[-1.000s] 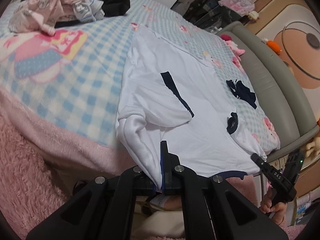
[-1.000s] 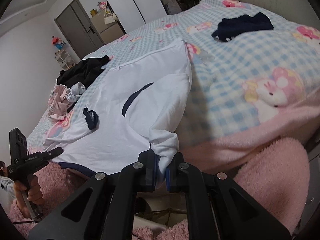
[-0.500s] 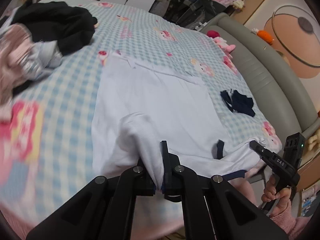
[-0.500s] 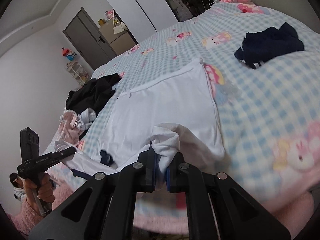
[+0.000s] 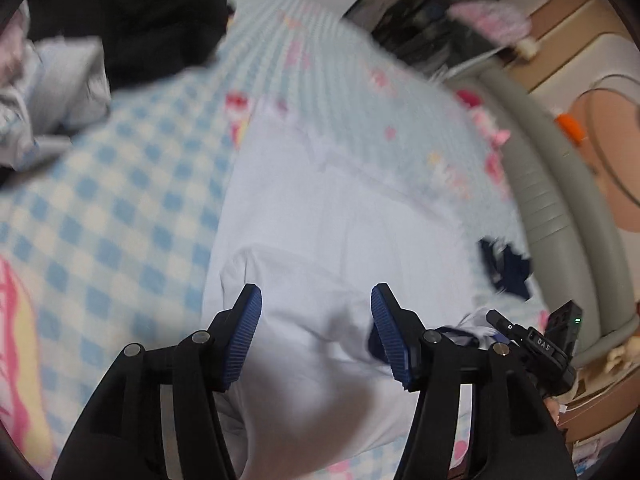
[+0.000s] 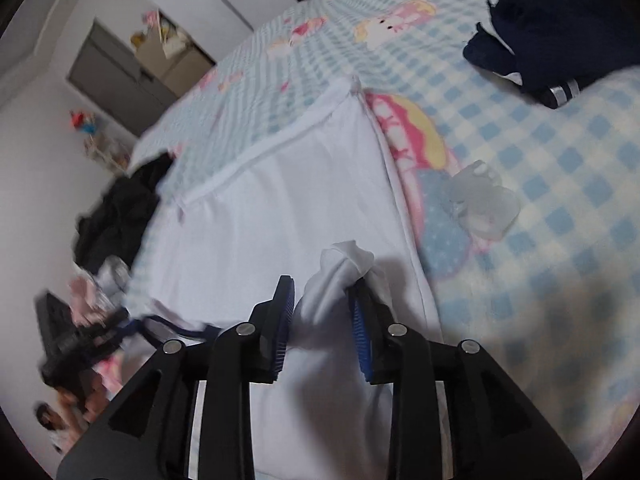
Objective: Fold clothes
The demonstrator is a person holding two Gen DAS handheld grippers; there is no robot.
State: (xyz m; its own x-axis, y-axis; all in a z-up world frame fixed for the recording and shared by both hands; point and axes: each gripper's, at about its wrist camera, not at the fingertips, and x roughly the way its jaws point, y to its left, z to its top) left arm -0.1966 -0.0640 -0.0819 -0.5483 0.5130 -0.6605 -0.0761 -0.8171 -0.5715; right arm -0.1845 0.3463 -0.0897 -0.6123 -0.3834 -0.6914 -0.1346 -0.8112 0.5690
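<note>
I see the white shirt lying folded on the checked bed. My left hand-held gripper has just been opening, cloth loose between its jaws; my right hand-held gripper likewise, a bunched fold brushing one pad.
</note>
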